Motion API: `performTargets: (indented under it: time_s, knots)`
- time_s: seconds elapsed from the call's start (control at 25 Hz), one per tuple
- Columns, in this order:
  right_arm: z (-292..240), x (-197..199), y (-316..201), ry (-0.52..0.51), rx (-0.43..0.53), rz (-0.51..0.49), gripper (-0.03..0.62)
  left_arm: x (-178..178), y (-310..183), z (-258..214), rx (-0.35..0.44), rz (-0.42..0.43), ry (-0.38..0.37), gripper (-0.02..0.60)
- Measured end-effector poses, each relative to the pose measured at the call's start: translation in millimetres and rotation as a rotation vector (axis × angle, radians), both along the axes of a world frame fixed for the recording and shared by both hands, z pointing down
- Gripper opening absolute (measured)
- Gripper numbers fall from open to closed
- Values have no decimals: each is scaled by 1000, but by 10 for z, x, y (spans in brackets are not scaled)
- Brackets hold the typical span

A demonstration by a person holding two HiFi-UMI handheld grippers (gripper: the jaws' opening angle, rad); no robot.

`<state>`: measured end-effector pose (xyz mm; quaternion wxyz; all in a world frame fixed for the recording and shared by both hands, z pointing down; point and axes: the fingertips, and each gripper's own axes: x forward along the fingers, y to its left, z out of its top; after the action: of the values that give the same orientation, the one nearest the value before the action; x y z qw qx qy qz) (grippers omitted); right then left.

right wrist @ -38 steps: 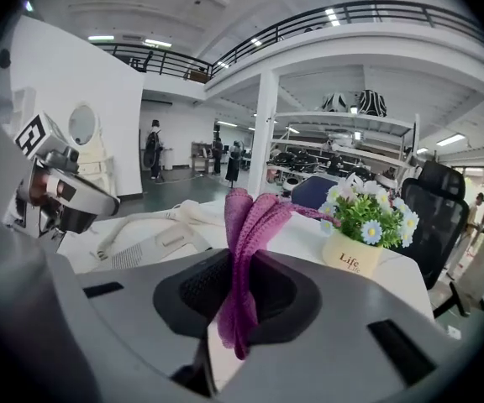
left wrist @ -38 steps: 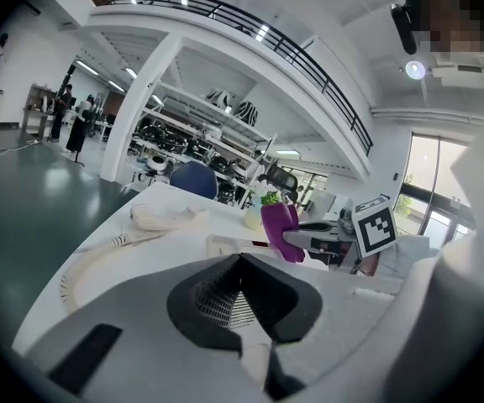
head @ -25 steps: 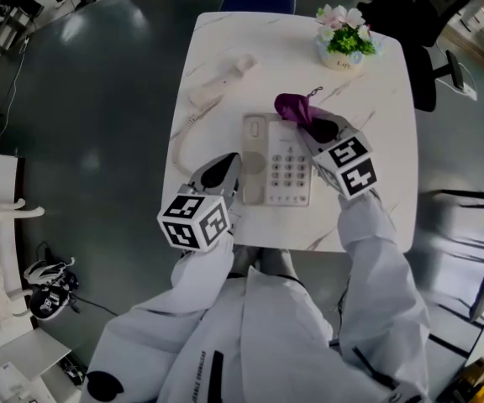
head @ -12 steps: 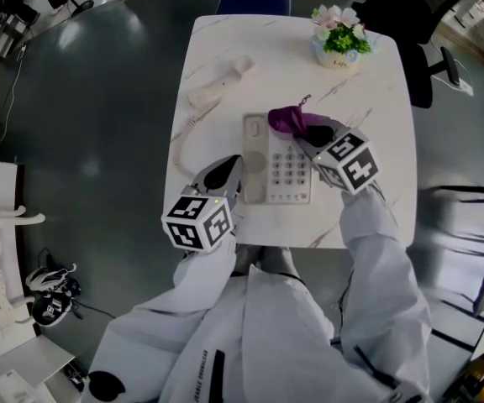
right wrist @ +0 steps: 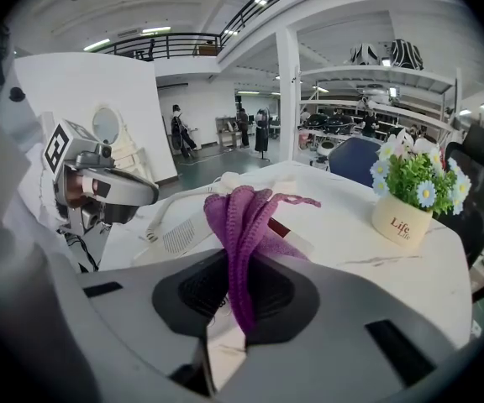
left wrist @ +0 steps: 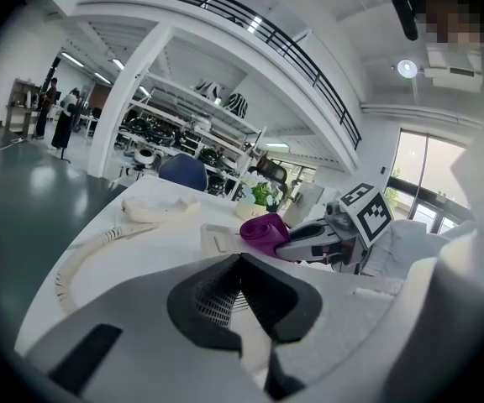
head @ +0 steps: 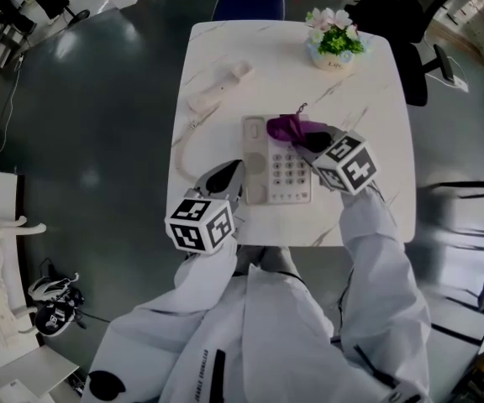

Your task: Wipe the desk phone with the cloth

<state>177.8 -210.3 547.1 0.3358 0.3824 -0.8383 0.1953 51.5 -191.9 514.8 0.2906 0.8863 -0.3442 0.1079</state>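
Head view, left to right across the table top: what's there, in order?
handset → desk phone → flower pot. The cloth overlaps the phone, so it is left out.

Soft, even indoor light fills the head view. The white table (head: 385,112) reads bright, almost washed out, while the dark glossy floor (head: 99,141) carries pale reflections towards the top left. Shadows are faint. Metal frames at the right edge smear with blur. Both gripper views are fisheye circles with black corners and bowed lines. In the left gripper view a round ceiling lamp (left wrist: 407,68) glares and the window (left wrist: 414,170) is blown out. The purple cloth (right wrist: 242,217) is sharp; the right gripper (right wrist: 238,288) looks soft nearest the lens.
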Motion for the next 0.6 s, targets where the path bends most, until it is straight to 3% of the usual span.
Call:
performTargets:
  time_s: [0.6]
  knots:
    - [42,-67,218,34,-39,4,38,-119,93,44,-3,54,-6,-2]
